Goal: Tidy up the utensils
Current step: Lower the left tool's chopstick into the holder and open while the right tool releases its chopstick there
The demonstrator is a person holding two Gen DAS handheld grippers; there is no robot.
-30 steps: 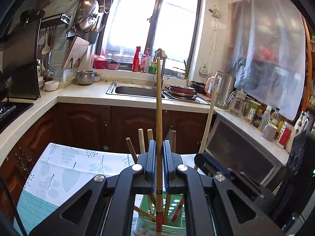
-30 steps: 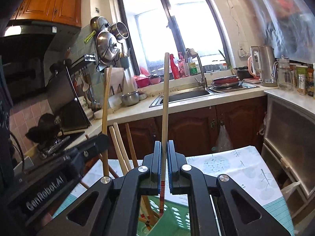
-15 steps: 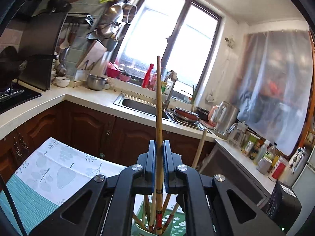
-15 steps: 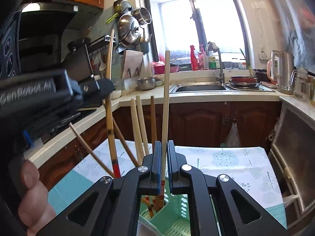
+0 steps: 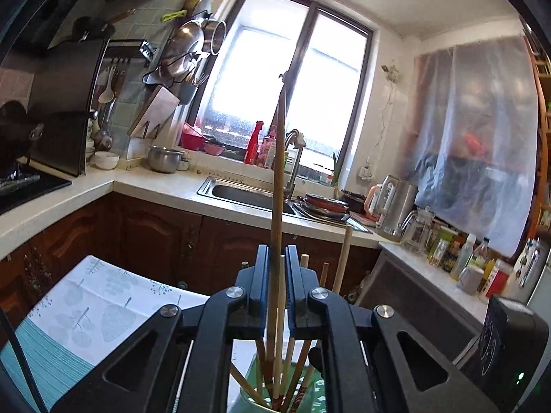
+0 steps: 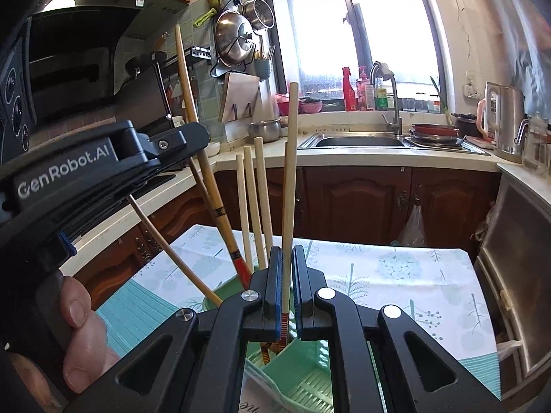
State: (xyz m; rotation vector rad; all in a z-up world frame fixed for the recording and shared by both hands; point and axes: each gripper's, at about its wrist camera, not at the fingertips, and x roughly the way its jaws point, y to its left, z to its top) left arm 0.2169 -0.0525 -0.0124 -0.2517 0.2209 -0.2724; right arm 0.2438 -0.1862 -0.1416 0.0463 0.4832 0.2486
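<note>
The left gripper (image 5: 277, 268) stands nearly closed around a long brown wooden chopstick (image 5: 278, 179). Its jaws have just been easing apart, and whether the pads press the stick is hard to tell. The stick rises upright between the jaws, and its lower end sits down in a green patterned cup (image 5: 251, 400) directly under the gripper.

That cup holds a loose bundle of other wooden chopsticks (image 5: 299, 375), leaning at different angles, some with red-banded ends.

The right gripper (image 6: 286, 268) is clamped on a pale wooden chopstick with a red striped tip (image 6: 290, 179), held upright over a mint-green slotted plastic basket (image 6: 296, 382).

Only the right wrist view shows the left gripper's side, the person's left hand (image 6: 81, 337) on its handle, the basket, and the cup's sticks fanning outward. Both views show the leaf-printed white and teal tablecloth (image 6: 396, 275).
</note>
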